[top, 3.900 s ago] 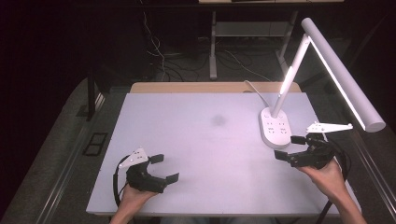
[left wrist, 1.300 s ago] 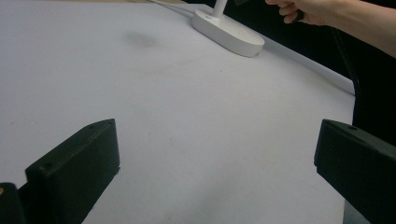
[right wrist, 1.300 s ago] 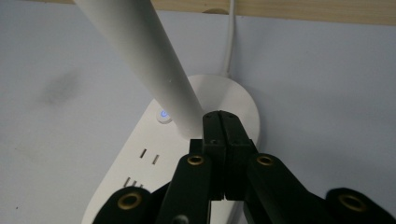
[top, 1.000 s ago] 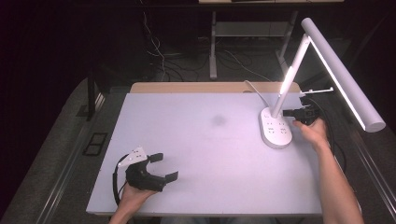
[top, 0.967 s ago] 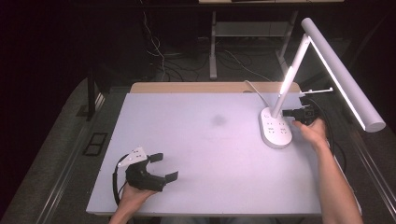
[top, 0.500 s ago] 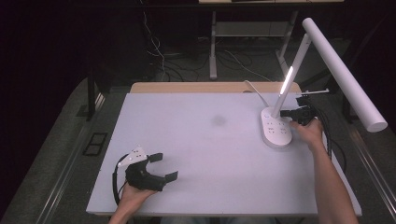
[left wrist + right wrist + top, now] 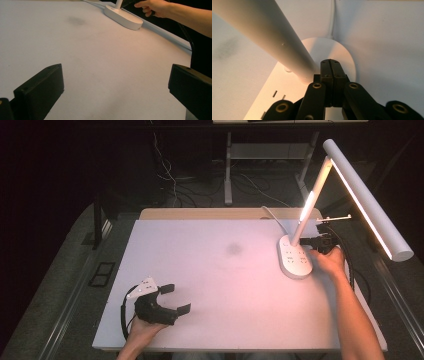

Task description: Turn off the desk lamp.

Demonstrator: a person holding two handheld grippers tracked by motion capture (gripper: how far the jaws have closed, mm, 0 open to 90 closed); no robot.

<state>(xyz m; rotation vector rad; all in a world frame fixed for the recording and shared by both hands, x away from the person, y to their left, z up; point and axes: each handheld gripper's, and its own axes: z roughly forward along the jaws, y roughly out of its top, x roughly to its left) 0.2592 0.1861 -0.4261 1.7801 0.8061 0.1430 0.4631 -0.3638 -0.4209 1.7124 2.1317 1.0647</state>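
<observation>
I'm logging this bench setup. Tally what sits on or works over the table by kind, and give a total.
White desk lamp with sockets in its base: 1
Black two-jaw grippers: 2 (left gripper, open, near the front edge; right gripper, shut, at the foot of the lamp's arm)
Total: 3
</observation>
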